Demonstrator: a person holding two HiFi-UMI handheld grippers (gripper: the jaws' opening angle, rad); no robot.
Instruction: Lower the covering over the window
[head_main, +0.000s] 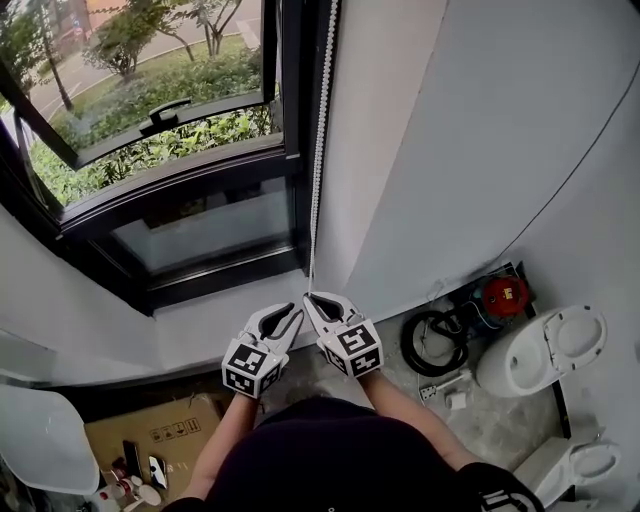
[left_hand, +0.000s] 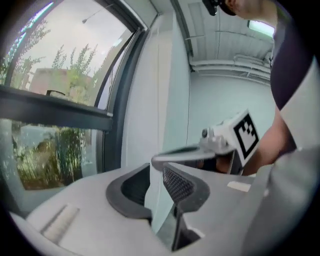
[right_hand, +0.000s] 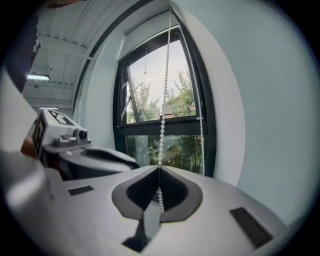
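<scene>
A white bead chain (head_main: 319, 150) hangs down the right side of the dark-framed window (head_main: 180, 215). My right gripper (head_main: 309, 297) is shut on its lower end; in the right gripper view the bead chain (right_hand: 163, 120) runs up from the closed jaws of the right gripper (right_hand: 159, 168), with a second strand beside it. My left gripper (head_main: 294, 313) sits just to the left, level with it. In the left gripper view the left gripper (left_hand: 156, 171) stands open with nothing between its jaws, and the right gripper (left_hand: 200, 149) shows just beyond it. No covering shows over the glass.
A grey sill (head_main: 220, 325) runs under the window. Down on the floor at right are a white toilet (head_main: 540, 350), a coiled black hose (head_main: 428, 342) and a red device (head_main: 505, 293). A cardboard box (head_main: 160, 432) with small items lies at lower left.
</scene>
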